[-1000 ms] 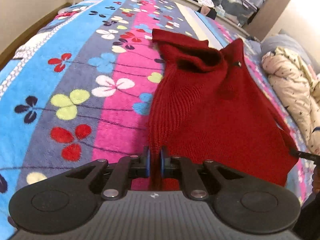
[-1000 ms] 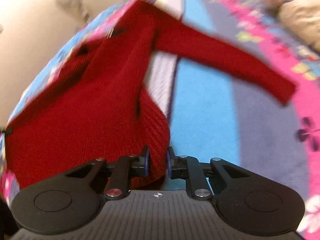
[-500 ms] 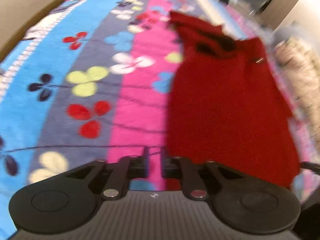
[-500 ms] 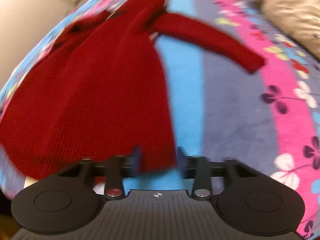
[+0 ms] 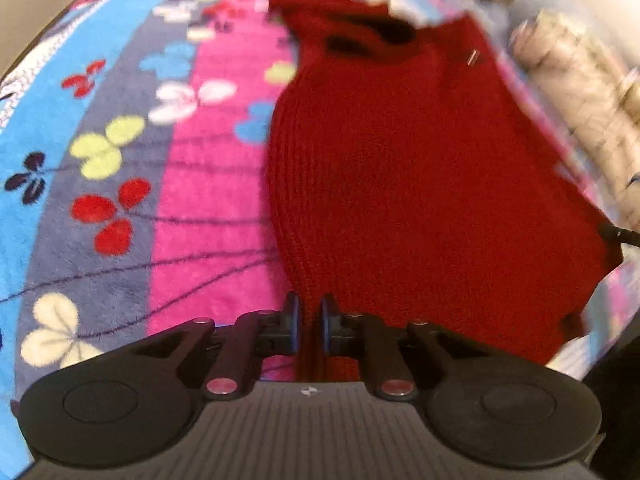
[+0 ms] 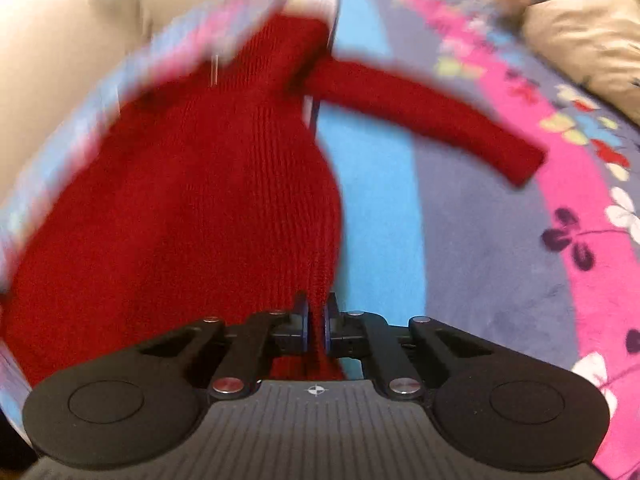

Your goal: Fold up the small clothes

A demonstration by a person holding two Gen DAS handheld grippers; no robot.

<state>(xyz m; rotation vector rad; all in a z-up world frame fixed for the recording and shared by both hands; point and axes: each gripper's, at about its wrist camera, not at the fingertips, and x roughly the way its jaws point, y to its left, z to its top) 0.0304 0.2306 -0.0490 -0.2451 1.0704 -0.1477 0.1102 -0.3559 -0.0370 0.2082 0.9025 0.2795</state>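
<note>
Left wrist view looks steeply down along the left gripper (image 5: 308,322), whose jaws have just been closing and now pinch the near hem of the red knitted sweater (image 5: 420,184) at its near left corner, a fold of knit squeezed between the blue pads. The sweater runs away from the gripper over the flowered blanket (image 5: 120,168), its collar at the far end and its body slightly lifted near the jaws. A beige quilt (image 5: 580,92) lies bunched at the far right. At the right edge, a dark tip, probably the other gripper, meets the sweater's near right corner, though blur leaves this uncertain.

In the right wrist view the right gripper (image 6: 316,322) also points downward, less steeply. Its jaws have just been closing too and are nearly together, pinching a thin ridge of the sweater (image 6: 192,208) at its near edge. From there the knit rises to the left and far side, and one sleeve (image 6: 432,120) stretches out to the right, lying on the blanket (image 6: 480,248). The quilt (image 6: 580,32) sits at the far right. Both views are blurred.
</note>
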